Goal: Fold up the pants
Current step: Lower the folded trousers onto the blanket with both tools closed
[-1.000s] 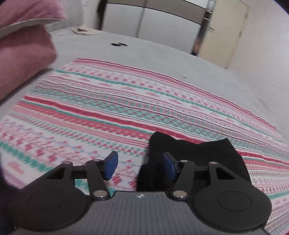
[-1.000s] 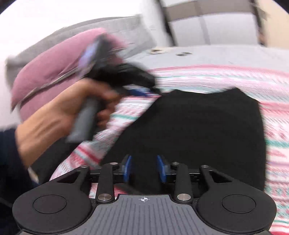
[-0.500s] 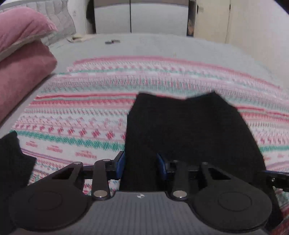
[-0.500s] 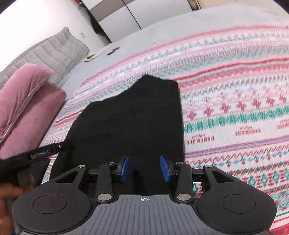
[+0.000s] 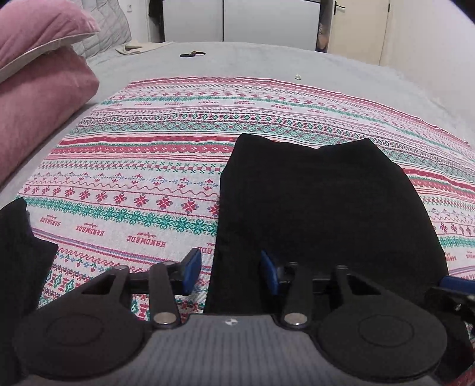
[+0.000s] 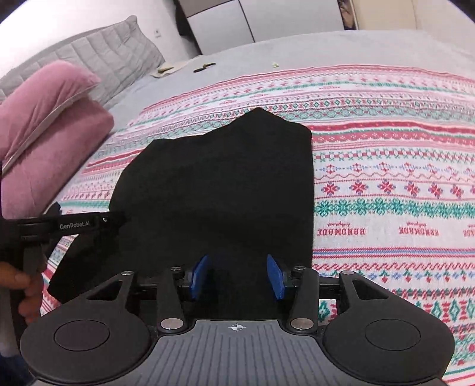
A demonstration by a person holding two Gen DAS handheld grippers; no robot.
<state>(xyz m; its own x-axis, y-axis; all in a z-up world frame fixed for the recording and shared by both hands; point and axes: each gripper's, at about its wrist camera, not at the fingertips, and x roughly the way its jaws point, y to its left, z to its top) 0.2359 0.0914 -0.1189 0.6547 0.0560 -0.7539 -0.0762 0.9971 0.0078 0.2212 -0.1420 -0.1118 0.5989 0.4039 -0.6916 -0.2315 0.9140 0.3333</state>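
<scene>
The black pants point(image 5: 320, 207) lie folded flat on the patterned red, green and white blanket point(image 5: 142, 166), also seen in the right wrist view point(image 6: 213, 190). My left gripper point(image 5: 230, 274) is open, low over the pants' near left edge; that edge lies between its blue pads. My right gripper point(image 6: 236, 277) is open, low over the pants' near end, with black cloth between its pads. The left gripper also shows at the left of the right wrist view point(image 6: 74, 225), held by a hand.
Two pink pillows point(image 5: 41, 74) are stacked at the left of the bed. The grey bedsheet point(image 5: 237, 62) carries a small dark object point(image 5: 191, 54) and a beige item point(image 5: 133, 47) far back. White wardrobe doors point(image 5: 237, 20) stand behind. A dark cloth point(image 5: 17, 243) sits at left.
Both grippers have drawn back to the pants' near end. Both sets of jaws have opened a little wider. The pants lie flat as before.
</scene>
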